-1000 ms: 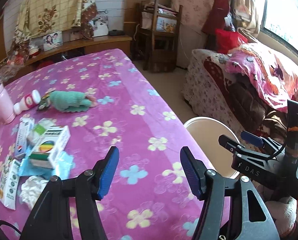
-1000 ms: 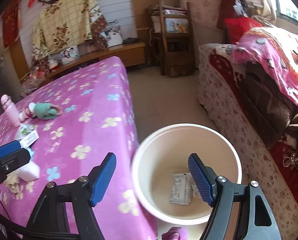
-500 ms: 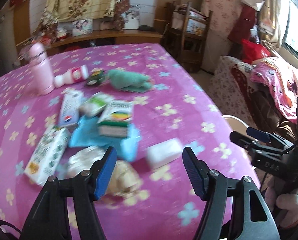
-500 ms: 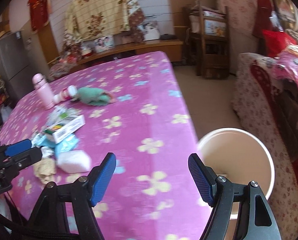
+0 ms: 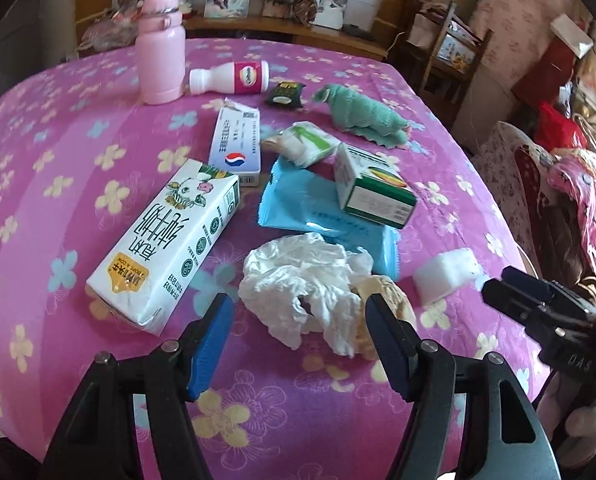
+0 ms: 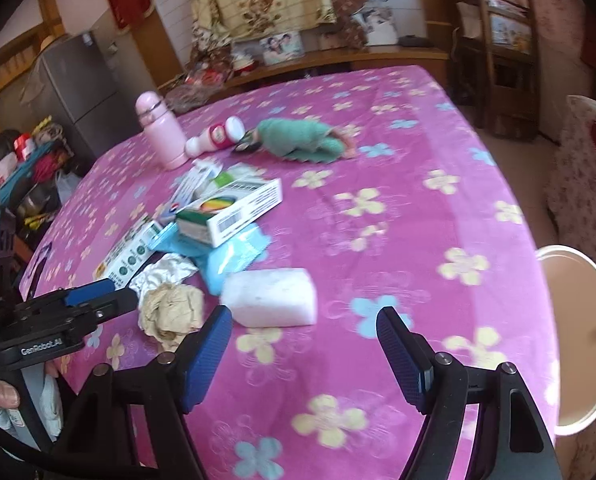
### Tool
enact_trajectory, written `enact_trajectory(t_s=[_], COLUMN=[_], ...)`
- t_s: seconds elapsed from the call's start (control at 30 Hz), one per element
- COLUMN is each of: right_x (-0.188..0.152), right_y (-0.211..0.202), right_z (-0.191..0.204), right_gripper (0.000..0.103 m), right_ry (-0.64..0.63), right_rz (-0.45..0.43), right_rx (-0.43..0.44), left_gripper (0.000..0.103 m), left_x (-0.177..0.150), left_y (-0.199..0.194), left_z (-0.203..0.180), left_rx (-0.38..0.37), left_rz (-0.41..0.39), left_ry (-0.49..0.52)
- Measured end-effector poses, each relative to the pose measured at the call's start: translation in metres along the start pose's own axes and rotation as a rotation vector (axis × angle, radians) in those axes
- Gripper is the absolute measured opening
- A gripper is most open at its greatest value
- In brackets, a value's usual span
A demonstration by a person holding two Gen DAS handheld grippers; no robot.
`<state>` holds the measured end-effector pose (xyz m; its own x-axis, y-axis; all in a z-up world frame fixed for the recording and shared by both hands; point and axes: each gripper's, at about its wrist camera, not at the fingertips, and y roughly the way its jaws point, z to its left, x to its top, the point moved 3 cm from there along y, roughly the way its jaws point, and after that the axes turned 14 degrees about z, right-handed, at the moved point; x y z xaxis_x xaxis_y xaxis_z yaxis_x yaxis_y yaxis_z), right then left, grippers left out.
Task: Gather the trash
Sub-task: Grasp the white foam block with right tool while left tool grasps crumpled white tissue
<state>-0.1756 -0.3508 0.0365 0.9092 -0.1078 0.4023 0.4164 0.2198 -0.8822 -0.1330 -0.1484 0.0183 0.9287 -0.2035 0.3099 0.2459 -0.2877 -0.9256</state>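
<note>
My left gripper (image 5: 302,344) is open, its jaws on either side of a crumpled white tissue (image 5: 306,280) with a beige paper wad (image 5: 386,304) beside it. A milk carton (image 5: 169,244), a blue wrapper (image 5: 318,208), a green box (image 5: 374,192) and a white sponge block (image 5: 446,276) lie around it on the pink flowered table (image 5: 57,160). My right gripper (image 6: 304,354) is open and empty, just short of the sponge block (image 6: 271,296). The cream bin (image 6: 578,340) stands off the table's right edge.
A pink flask (image 5: 159,48), a yogurt bottle (image 5: 233,78), a Pepsi box (image 5: 235,146), a dark packet (image 5: 285,94) and a green cloth (image 5: 362,116) lie farther back. A sofa (image 5: 558,200) stands on the right. A fridge (image 6: 69,92) and shelves line the far wall.
Both grippers swung left from the bin over the table. The left one has moved in around the white tissue. The right one now faces the sponge block.
</note>
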Motion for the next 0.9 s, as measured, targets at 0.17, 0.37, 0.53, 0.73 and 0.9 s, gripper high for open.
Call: enact_trajectory(t_s=[0.17, 0.37, 0.53, 0.73, 0.9], right_x=[0.010, 0.013, 0.011, 0.009, 0.003], right_y=[0.024, 0.041, 0.021, 0.000, -0.014], right_z=[0.015, 0.010, 0.003, -0.005, -0.008], right_gripper=[0.078, 0.057, 0.054, 0.054, 0.054], right_ry=[-0.036, -0.028, -0.037, -0.044, -0.050], right_rz=[0.035, 0.057, 0.007, -0.028, -0.049], right_rx=[-0.002, 0.012, 0.001, 0.012, 0.009], left_gripper=[0.069, 0.069, 0.066, 0.024, 0.023], left_x=[0.003, 0.010, 0.016, 0.015, 0.018], left_y=[0.001, 0.013, 0.026, 0.027, -0.007], left_z=[0.006, 0.007, 0.008, 0.001, 0.002], left_rx=[-0.012, 0.012, 0.015, -0.002, -0.004], left_rz=[-0.002, 0.013, 0.025, 0.038, -0.025], left_ry=[-0.014, -0.018, -0.017, 0.015, 0.028])
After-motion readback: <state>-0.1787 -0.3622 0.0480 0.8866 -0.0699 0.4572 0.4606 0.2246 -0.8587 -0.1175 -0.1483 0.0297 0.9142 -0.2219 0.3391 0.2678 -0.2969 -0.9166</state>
